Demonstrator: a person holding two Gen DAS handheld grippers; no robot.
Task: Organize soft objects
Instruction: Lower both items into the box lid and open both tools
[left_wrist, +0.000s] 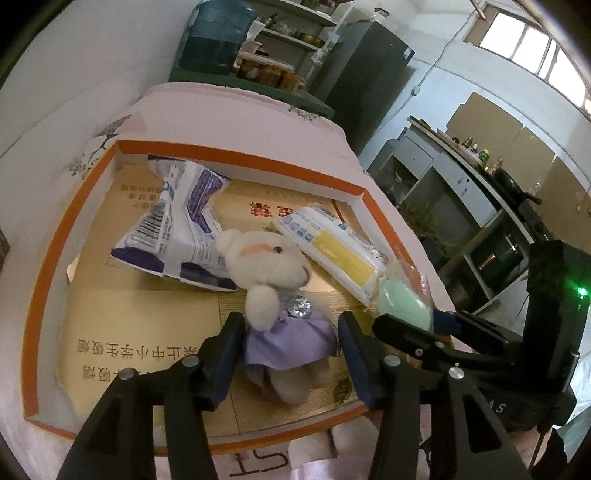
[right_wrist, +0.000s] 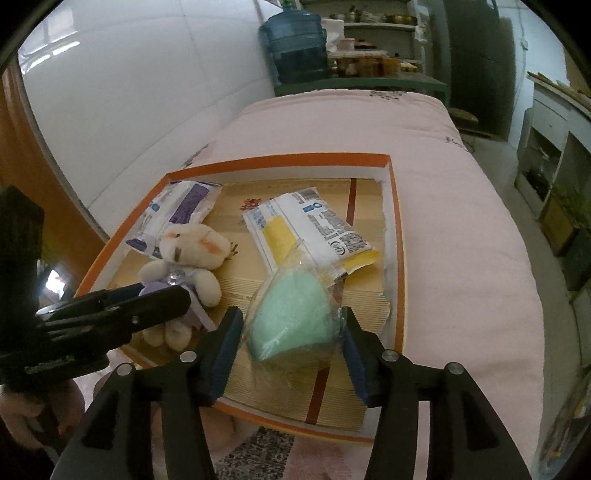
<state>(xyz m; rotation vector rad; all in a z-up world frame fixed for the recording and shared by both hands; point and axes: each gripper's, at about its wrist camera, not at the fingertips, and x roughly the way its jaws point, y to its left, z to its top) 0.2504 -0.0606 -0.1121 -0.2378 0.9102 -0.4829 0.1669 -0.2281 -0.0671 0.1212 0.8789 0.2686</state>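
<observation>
A cream plush bunny in a lilac dress (left_wrist: 275, 291) lies in the orange-rimmed shallow box (left_wrist: 48, 236). My left gripper (left_wrist: 291, 354) is open, its jaws on either side of the bunny's dress. A green sponge in clear wrap (right_wrist: 295, 314) lies in the box's near part. My right gripper (right_wrist: 290, 347) is open, its jaws on either side of the sponge. The bunny (right_wrist: 188, 254) and the left gripper (right_wrist: 147, 299) also show in the right wrist view. A purple-and-white tissue pack (left_wrist: 181, 218) and a yellow-and-white pack (left_wrist: 332, 251) lie further back in the box.
The box (right_wrist: 397, 236) sits on a pink-covered bed (right_wrist: 443, 206). A white wall runs along the left. A water jug (right_wrist: 295, 44), shelves and a dark fridge stand beyond the bed. Cabinets stand to the right.
</observation>
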